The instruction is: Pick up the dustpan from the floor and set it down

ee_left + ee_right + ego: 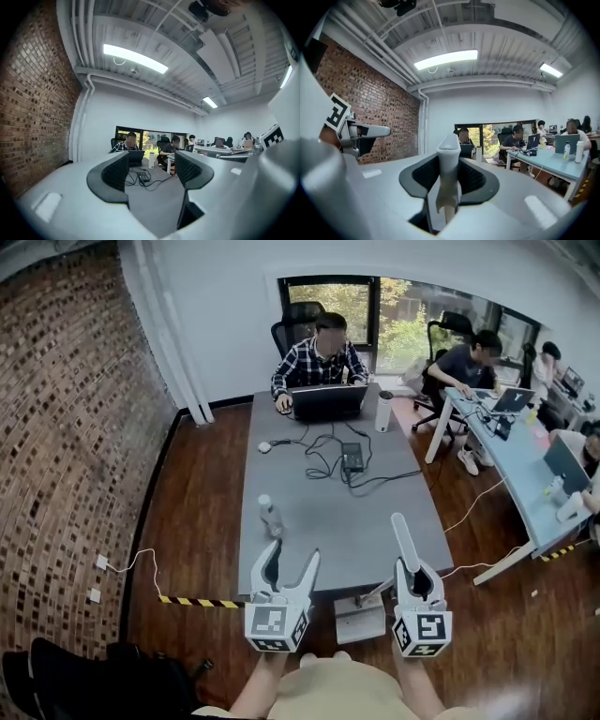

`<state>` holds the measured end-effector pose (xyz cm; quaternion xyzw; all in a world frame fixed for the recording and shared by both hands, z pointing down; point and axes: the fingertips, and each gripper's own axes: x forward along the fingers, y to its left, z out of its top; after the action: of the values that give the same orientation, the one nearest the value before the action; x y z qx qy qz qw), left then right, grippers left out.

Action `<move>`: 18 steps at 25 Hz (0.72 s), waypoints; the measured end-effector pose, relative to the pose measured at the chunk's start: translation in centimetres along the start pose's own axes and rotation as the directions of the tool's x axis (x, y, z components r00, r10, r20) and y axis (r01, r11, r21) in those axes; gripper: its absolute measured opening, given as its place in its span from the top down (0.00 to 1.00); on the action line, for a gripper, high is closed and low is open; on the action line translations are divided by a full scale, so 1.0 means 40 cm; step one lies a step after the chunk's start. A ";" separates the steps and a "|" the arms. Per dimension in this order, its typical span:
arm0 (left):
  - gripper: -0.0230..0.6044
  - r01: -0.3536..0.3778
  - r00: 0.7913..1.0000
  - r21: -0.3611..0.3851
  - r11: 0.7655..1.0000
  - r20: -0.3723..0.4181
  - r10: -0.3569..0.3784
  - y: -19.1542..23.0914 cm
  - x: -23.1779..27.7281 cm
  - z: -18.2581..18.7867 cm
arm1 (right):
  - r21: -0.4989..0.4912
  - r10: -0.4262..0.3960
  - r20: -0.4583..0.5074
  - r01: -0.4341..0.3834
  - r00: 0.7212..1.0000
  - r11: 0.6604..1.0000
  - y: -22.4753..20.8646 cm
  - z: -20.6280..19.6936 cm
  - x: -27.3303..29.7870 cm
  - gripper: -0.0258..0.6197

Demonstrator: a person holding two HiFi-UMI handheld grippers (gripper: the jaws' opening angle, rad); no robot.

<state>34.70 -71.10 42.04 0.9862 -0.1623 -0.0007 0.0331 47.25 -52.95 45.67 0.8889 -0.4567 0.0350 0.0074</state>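
Grey dustpan point(361, 621) is clamped by its handle point(403, 535) in the right gripper point(411, 570); level, slow lowering is advised. Left gripper point(291, 557) is held apart, empty.

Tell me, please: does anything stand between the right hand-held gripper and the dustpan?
Nothing visible does. The right hand-held gripper is shut on the dustpan by its handle. The pan is close to the edge of the grey table.

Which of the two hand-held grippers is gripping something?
The right hand-held gripper, shut on the dustpan handle; the left hand-held gripper has its jaws apart with nothing between them.
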 end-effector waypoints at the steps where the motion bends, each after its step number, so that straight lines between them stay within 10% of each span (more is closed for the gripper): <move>1: 0.49 -0.021 1.000 0.006 1.000 0.010 0.021 0.016 -0.013 0.013 | 0.000 0.002 0.023 -0.002 1.000 1.000 0.010 0.025 -0.005 0.78; 18: 0.48 -0.106 0.992 0.054 0.993 0.075 0.102 0.086 -0.071 0.114 | -0.016 0.060 0.157 -0.058 0.986 0.998 0.123 0.251 -0.021 0.79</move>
<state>30.87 -73.73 37.70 0.9763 -0.2144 -0.0296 -0.0014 43.31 -55.57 35.51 0.8749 -0.4822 -0.0378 -0.0249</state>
